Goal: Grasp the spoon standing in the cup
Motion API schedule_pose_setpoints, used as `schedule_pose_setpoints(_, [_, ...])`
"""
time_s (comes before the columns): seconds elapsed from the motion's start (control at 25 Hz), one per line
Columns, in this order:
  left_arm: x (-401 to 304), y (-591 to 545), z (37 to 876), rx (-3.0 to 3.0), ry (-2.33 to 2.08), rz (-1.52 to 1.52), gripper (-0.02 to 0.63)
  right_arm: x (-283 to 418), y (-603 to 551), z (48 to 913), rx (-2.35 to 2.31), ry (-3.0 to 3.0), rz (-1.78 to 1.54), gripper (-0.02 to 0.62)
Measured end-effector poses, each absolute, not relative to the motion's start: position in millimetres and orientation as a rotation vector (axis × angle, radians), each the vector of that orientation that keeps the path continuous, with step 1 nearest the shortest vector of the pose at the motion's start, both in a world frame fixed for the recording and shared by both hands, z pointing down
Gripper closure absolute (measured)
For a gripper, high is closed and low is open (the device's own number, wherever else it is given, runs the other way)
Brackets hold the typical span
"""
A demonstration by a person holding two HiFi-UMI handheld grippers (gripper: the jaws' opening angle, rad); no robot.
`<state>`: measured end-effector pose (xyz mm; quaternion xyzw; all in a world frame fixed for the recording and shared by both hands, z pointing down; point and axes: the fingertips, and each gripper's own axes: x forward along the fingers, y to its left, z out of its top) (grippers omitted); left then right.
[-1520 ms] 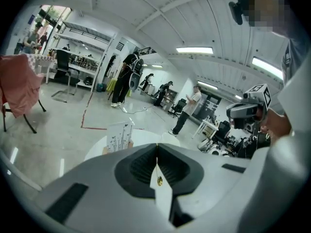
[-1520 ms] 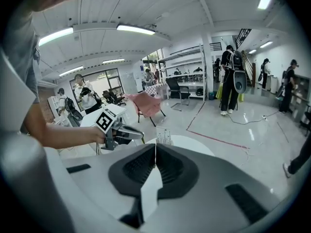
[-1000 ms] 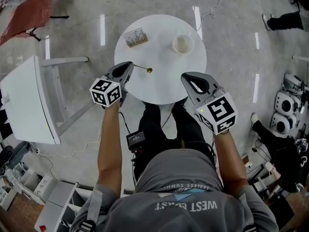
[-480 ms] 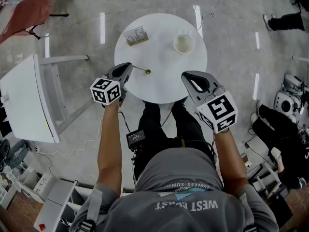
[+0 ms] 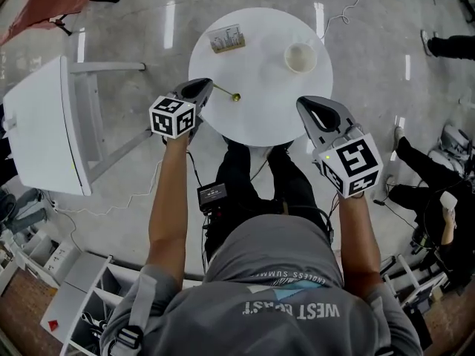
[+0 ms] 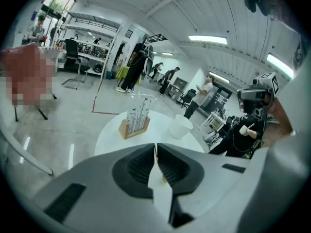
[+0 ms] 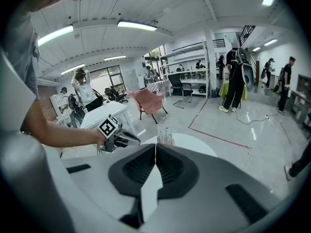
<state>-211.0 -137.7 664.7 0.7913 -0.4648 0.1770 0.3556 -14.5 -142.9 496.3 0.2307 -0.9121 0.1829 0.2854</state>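
My two grippers are in the lower middle of the head view, at the near edge of the round white table (image 5: 261, 106). The right gripper (image 5: 310, 105) is at the right side of this edge. Its jaws are pressed together and I see nothing between them in its own view.

The left gripper (image 5: 202, 87) is at the left side of the edge, and its jaws are closed on the thin handle of the spoon (image 5: 226, 93). The spoon is not in the cup. It sticks out from my left jaws toward the right of the frame, with its small golden bowl over the table surface. In the left gripper view, a little golden part shows in the narrow gap behind the closed pads.

Farther on the table, in the upper middle of the head view, a small wooden holder (image 5: 226, 38) with upright packets stands at the left. The white cup (image 5: 300, 56) stands at the right, well apart from the spoon. Beyond the table there is a shiny grey floor, and some people stand far in the room.
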Motion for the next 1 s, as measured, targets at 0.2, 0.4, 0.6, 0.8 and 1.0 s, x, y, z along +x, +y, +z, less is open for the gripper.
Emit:
schedule_pose_setpoints(0.2, [-218.1,-138.1,671.0,2.04,-1.222,0.548,0.532,-15.2,-147.6,492.0,0.62,-2.444,0.474,0.592])
schedule_pose_setpoints(0.4, [-225.0,-140.6,670.5,2.047,-1.256,0.617,0.471,-16.7,-151.7,485.7,0.619,-2.454,0.46,0.592])
schedule_pose_setpoints(0.6, [-225.5,-145.8,667.1,2.076,-1.266,0.676,0.432,-17.7,-154.3,480.9,0.617,-2.462,0.447,0.592])
schedule_pose_setpoints(0.8, [-222.2,-152.4,661.7,2.117,-1.273,0.714,0.39,-18.1,-157.6,476.6,0.618,-2.474,0.435,0.592])
schedule_pose_setpoints(1.0, [-216.3,-161.9,642.2,2.182,-1.27,0.727,0.379,-19.3,-163.4,468.7,0.629,-2.49,0.412,0.592])
